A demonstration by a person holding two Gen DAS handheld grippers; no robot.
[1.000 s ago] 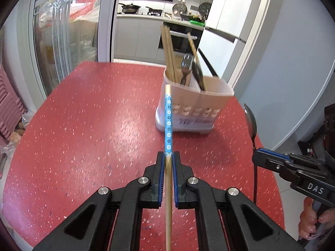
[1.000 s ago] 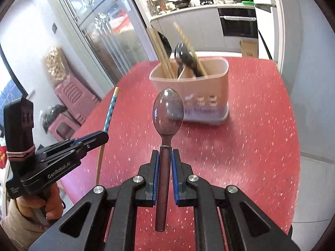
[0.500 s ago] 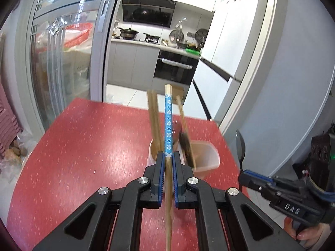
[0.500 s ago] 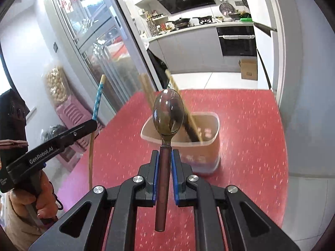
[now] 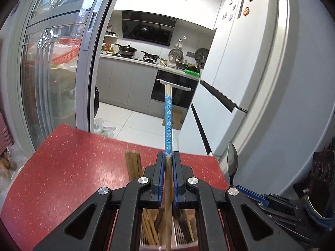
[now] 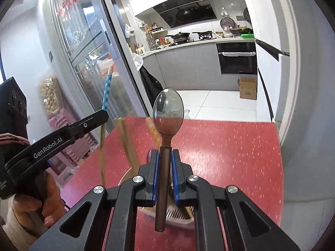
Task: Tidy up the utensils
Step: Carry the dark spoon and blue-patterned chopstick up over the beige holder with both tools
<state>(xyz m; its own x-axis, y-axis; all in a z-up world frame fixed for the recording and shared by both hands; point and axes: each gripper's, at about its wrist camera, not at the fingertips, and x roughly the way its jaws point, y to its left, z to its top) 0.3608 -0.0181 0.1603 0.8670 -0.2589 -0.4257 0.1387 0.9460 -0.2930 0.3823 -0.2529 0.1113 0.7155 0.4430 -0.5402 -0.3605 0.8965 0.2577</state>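
Left gripper [image 5: 168,156] is clamped on a blue-flowered chopstick [image 5: 168,121] and the right gripper [image 6: 164,156] is pinching a spoon [image 6: 168,115], both right over the utensil holder [image 6: 180,219] on the red worktop [image 6: 230,146].

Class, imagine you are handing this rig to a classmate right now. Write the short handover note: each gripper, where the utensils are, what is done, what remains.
Left gripper: shut on the blue-patterned chopstick, patterned end pointing up and away.
Right gripper: shut on the brown-handled spoon, bowl end forward.
Utensil holder: on the red table, directly below both grippers; it already holds wooden chopsticks and some darker utensils.
Done: both pieces picked up and brought over the holder.
Left: lower each piece into a compartment and release. Which compartment suits each cannot be told from here.
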